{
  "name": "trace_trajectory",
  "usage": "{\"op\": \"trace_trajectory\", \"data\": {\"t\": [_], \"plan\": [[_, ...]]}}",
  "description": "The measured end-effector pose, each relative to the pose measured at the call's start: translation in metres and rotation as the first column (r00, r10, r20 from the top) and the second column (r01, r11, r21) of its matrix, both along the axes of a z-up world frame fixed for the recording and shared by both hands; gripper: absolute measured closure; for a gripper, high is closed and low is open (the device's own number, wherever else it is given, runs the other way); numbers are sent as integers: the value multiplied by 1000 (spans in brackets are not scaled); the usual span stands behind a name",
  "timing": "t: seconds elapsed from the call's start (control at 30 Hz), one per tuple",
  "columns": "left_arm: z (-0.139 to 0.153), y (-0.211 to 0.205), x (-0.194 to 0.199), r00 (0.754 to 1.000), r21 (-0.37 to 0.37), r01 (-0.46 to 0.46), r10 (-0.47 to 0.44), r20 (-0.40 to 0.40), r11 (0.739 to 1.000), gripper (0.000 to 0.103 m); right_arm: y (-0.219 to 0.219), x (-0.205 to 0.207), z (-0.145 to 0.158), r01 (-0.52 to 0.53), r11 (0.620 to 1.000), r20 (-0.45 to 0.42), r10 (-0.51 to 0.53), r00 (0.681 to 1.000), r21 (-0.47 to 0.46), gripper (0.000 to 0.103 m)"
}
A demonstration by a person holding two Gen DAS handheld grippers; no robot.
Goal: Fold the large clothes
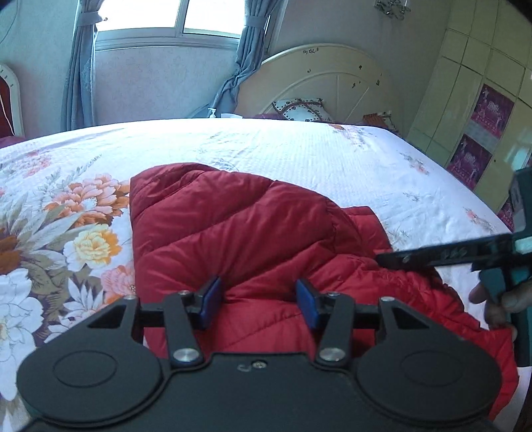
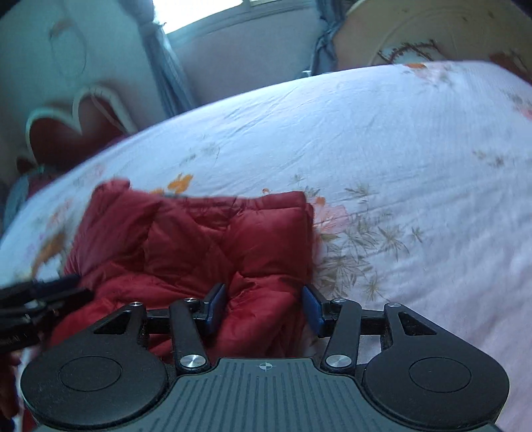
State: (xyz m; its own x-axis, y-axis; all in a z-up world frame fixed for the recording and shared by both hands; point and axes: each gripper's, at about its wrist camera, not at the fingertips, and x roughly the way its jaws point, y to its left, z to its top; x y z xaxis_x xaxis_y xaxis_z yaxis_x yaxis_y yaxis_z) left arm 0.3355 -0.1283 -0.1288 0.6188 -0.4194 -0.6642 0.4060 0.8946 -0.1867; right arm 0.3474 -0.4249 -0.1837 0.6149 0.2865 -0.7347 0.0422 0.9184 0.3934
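my left tongs (image 1: 257,300) and right tongs (image 2: 262,309) both gape wide over the puffy, quilted red jacket (image 1: 239,232), which lies bunched on the bed (image 1: 299,149) with its floral sheet

Your red jacket (image 1: 232,226) is quilted, slightly shiny cloth; bedsheet (image 1: 299,149) matt crinkled floral cotton; fingers (image 1: 209,299) carry blue matt pads.

A home bedroom: floral-sheeted bed (image 1: 266,149), cream headboard (image 1: 319,76), curtained window (image 1: 173,20), wardrobe (image 1: 472,86).
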Motion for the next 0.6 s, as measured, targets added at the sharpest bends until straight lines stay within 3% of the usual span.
{"op": "trace_trajectory", "data": {"t": [0.03, 0.1, 0.2, 0.3, 0.47, 0.6], "plan": [[4, 2, -2, 1000, 2, -11, 11, 3, 1000, 35, -8, -5, 4, 30, 999, 2, -31, 1000, 43, 54], [12, 8, -10, 999, 13, -40, 40, 31, 999, 25, -26, -21, 11, 78, 990, 12, -80, 997, 117, 44], [18, 21, -21, 998, -12, -64, 65, 13, 998, 40, -36, -44, 27, 55, 983, 56, -66, 996, 177, 44], [16, 24, -33, 997, -17, -81, 81, -11, 997, 40, -27, -51, 34, 0, 986, 76, -13, 997, 167, 44], [5, 12, -31, 993, 48, -111, 112, -31, 993, 38, -4, -34, 6, -17, 993, -15, 19, 1000, 117, 45], [6, 9, -33, 993, 69, -114, 116, -27, 991, 38, -2, -35, 5, -18, 996, -20, 20, 1000, 91, 45]]}}
